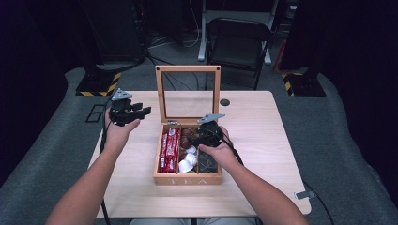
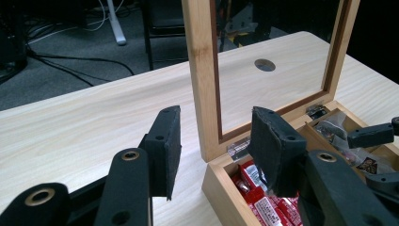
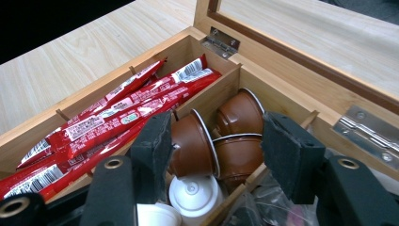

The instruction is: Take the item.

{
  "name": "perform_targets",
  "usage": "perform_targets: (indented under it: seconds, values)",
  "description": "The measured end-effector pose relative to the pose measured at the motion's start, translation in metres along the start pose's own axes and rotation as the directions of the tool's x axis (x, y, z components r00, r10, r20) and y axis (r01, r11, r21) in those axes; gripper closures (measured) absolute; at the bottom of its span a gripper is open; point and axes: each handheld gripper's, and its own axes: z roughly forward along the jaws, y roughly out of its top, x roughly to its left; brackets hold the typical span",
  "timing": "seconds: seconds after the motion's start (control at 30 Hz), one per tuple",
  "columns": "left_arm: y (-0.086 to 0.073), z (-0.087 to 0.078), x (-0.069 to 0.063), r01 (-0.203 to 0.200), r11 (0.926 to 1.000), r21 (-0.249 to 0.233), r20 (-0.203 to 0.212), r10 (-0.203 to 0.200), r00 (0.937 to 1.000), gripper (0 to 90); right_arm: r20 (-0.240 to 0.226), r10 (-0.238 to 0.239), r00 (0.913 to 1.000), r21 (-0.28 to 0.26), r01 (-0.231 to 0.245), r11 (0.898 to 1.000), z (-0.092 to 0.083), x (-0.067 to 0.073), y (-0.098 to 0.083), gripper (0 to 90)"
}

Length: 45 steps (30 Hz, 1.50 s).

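Box (image 1: 187,178): wooden, on table (image 1: 263,140), lid (image 1: 188,93) upright w/ clear pane; 3 compartments side by side.
Hidden: high view – R hand (image 1: 217,152) covers most of the R compartment, contents there dark, can't ID. R gripper view – clear wrappers low right, cut off by frame and jaw. L gripper view – box cut off at right edge; only red sachet ends and part of the far compartment show.
Sachets (image 3: 108,117): red sticks, L compartment, lying lengthwise, print too small to read.
Brown pods (image 3: 193,143): 3, far end of the mid compartment, on their sides, touching each other.
White pods (image 3: 194,195): 2, near end of the same compartment; the lower one is cut by frame edge.
R gripper (image 3: 215,146): over the mid compartment, pointing down into box. Jaws apart, not gripping; brown pods sit btwn the pads. L pad just beside or touching nearest brown pod – can't tell which; R pad clear of pods, by the divider.
L gripper (image 1: 136,112): left of box, above bare table, well apart from pods. Jaws apart, nothing btwn; L gripper view shows lid post and box corner beyond the gap.
L hand (image 1: 119,129): wraps L gripper body from below.
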Motion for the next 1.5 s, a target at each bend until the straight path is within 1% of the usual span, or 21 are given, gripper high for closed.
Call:
perform_targets:
  seconds: [0.03, 0.07, 0.13, 0.23, 0.3, 0.53, 0.73, 0.87, 1.0, 1.07, 1.17, 1.23, 1.27, 1.3, 1.43, 1.5]
  values:
    - [0.000, 0.000, 0.000, 0.000, 1.0000, 0.000, 0.000, 0.000, 1.0000, 53.7, -0.002, -0.008, 1.0000, 0.000, 0.008, 1.000, 0.001, 0.000, 0.000, 43.5]
    - [0.000, 0.000, 0.000, 0.000, 1.0000, -0.001, 0.000, 0.000, 1.0000, 53.7, -0.002, -0.004, 1.0000, 0.009, 0.004, 1.000, 0.002, 0.002, 0.000, 43.7]
    - [0.000, 0.000, 0.000, -0.001, 1.0000, -0.001, -0.001, 0.001, 1.0000, 53.7, -0.008, -0.018, 0.9998, 0.008, 0.018, 1.000, 0.004, 0.002, 0.000, 44.0]
    - [0.000, 0.001, 0.000, -0.002, 1.0000, 0.000, -0.002, 0.002, 1.0000, 53.7, -0.018, -0.012, 0.9998, 0.016, 0.012, 1.000, 0.006, 0.005, 0.000, 44.8]
    - [-0.001, 0.001, 0.000, -0.002, 1.0000, -0.001, -0.002, 0.002, 1.0000, 53.7, -0.020, -0.027, 0.9995, 0.017, 0.027, 0.999, 0.008, 0.005, 0.000, 45.1]
    - [-0.001, 0.000, 0.000, -0.002, 1.0000, -0.003, -0.003, 0.002, 1.0000, 53.7, -0.024, -0.015, 0.9996, 0.027, 0.015, 1.000, 0.012, 0.007, 0.000, 45.4]
    - [-0.001, 0.000, 0.001, -0.003, 1.0000, -0.001, -0.003, 0.003, 1.0000, 53.7, -0.035, -0.022, 0.9991, 0.036, 0.024, 0.999, 0.016, 0.009, 0.001, 45.8]
    - [-0.002, -0.001, 0.002, 0.000, 1.0000, 0.000, -0.003, 0.000, 1.0000, 53.8, -0.044, -0.034, 0.9985, 0.054, 0.036, 0.998, 0.020, 0.012, 0.004, 45.8]
    - [-0.002, -0.002, 0.002, 0.001, 1.0000, -0.001, -0.003, -0.001, 1.0000, 53.7, -0.049, -0.030, 0.9983, 0.076, 0.034, 0.997, 0.022, 0.015, 0.006, 46.4]
    - [-0.003, -0.002, 0.002, 0.000, 1.0000, -0.001, -0.005, 0.000, 1.0000, 53.7, -0.050, -0.041, 0.9979, 0.079, 0.045, 0.996, 0.024, 0.015, 0.005, 46.8]
    - [-0.003, -0.002, 0.003, 0.003, 1.0000, -0.003, -0.008, -0.003, 1.0000, 53.8, -0.052, -0.035, 0.9980, 0.079, 0.039, 0.996, 0.024, 0.015, 0.006, 48.3]
    - [-0.003, -0.002, 0.003, 0.003, 1.0000, -0.003, -0.008, -0.003, 1.0000, 53.8, -0.067, -0.033, 0.9972, 0.069, 0.037, 0.997, 0.024, 0.016, 0.006, 49.9]
    - [-0.003, -0.003, 0.003, 0.003, 1.0000, -0.003, -0.008, -0.003, 1.0000, 53.8, -0.072, -0.013, 0.9973, 0.073, 0.018, 0.997, 0.022, 0.017, 0.006, 50.6]
    - [-0.003, -0.003, 0.004, 0.003, 1.0000, -0.004, -0.010, -0.003, 0.9999, 53.8, -0.082, -0.027, 0.9963, 0.064, 0.032, 0.997, 0.022, 0.017, 0.007, 51.6]
    - [-0.003, -0.004, 0.004, 0.003, 1.0000, -0.003, -0.014, -0.003, 0.9999, 53.8, -0.121, -0.005, 0.9926, 0.067, 0.013, 0.998, 0.020, 0.020, 0.006, 56.4]
    - [-0.003, -0.004, 0.004, 0.000, 1.0000, -0.002, -0.014, 0.000, 0.9999, 53.8, -0.135, -0.006, 0.9909, 0.072, 0.015, 0.997, 0.018, 0.022, 0.005, 57.8]
